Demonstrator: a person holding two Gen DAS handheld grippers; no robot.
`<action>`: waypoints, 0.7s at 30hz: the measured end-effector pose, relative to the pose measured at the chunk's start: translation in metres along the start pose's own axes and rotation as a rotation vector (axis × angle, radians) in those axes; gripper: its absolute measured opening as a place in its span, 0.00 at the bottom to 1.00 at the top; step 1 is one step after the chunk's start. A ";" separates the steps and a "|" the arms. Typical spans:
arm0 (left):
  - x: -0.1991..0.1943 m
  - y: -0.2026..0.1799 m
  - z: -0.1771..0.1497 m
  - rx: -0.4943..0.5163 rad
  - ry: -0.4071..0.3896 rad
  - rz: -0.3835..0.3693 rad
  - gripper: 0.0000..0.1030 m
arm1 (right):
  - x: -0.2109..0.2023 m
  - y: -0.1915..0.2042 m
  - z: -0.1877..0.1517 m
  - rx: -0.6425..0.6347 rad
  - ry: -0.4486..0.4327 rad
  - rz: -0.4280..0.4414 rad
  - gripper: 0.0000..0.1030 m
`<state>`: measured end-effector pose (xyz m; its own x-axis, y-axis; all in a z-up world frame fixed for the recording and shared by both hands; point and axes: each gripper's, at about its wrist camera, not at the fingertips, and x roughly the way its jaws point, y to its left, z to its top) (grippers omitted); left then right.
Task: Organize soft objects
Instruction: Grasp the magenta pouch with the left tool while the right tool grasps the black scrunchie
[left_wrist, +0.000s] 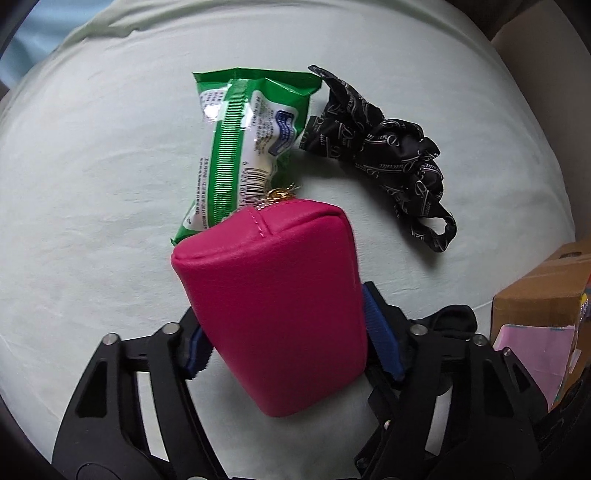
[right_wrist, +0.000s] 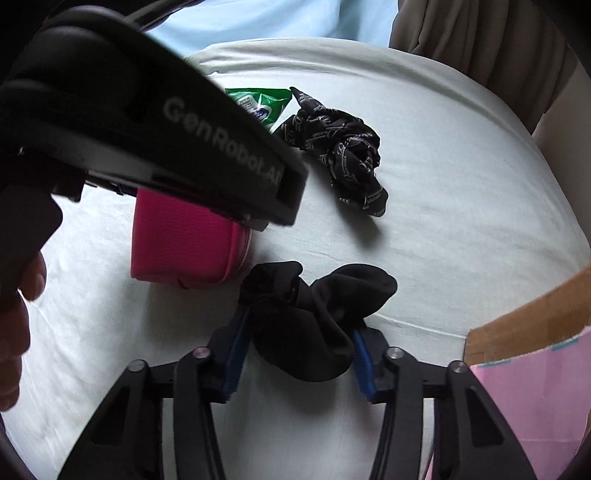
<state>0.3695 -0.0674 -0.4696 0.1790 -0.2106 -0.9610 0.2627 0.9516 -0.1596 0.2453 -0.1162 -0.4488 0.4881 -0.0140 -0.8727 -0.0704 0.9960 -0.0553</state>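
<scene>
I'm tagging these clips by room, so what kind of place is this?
Probably a bedroom: the things lie on a bed with a pale fitted sheet, a curtain hangs behind it, and a cardboard box stands at the edge. On the sheet are a pink pouch and a black sock.

Pink zip pouch (left_wrist: 273, 310) on pale sheet, green wipes pack (left_wrist: 240, 147), patterned black cloth (left_wrist: 391, 155), bunched black sock (right_wrist: 314, 314), perhaps a pair

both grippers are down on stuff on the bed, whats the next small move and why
Probably lift both straight up. The left gripper has its blue pads against the sides of the pink pouch, and the right gripper pinches the black sock. Both items still lie on the bed sheet, with the cardboard box close by.
</scene>
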 end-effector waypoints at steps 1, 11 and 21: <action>-0.001 -0.001 0.000 0.003 -0.001 0.000 0.58 | 0.000 -0.001 0.000 0.006 0.000 0.003 0.36; -0.011 -0.003 -0.009 0.009 -0.014 -0.001 0.46 | -0.011 -0.002 0.007 0.041 -0.011 -0.013 0.31; -0.059 -0.002 -0.026 -0.002 -0.072 -0.012 0.44 | -0.056 0.003 0.001 0.084 -0.049 -0.024 0.31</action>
<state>0.3339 -0.0514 -0.4183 0.2434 -0.2372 -0.9405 0.2629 0.9495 -0.1714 0.2190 -0.1126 -0.3993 0.5309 -0.0355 -0.8467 0.0141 0.9994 -0.0331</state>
